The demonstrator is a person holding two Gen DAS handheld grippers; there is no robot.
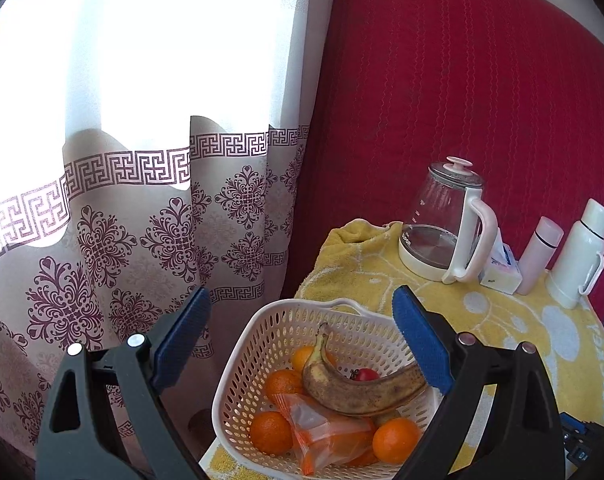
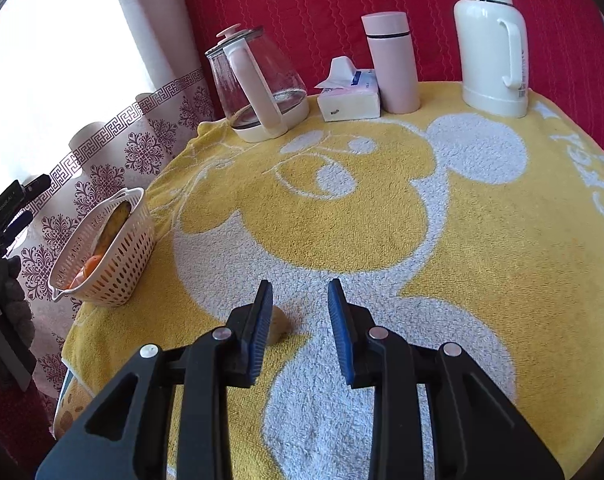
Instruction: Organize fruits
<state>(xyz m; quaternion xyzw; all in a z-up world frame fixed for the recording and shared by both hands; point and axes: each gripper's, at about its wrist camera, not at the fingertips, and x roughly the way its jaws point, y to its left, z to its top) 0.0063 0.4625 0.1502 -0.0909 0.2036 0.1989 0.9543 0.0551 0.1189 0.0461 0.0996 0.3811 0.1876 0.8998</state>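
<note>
A white perforated basket [image 1: 258, 332] stands at the left edge of the yellow towel. It holds a spotted banana [image 1: 362, 394], several oranges [image 1: 271, 432], a small red fruit [image 1: 367, 375] and a clear plastic bag [image 1: 322, 432]. My left gripper [image 1: 302, 300] hovers over the basket, open wide and empty. In the right wrist view the basket [image 2: 118, 276] sits far left. My right gripper [image 2: 300, 288] is open low over the towel. A small yellowish-brown fruit [image 2: 279, 322] lies just inside its left finger, partly hidden by it.
A glass kettle [image 2: 258, 84], a tissue box [image 2: 350, 100], a pink flask [image 2: 392, 64] and a white thermos [image 2: 492, 44] line the back of the yellow towel [image 2: 382, 220]. A patterned curtain [image 1: 122, 220] hangs left; a red cover is behind. A gloved hand [image 2: 10, 296] is at far left.
</note>
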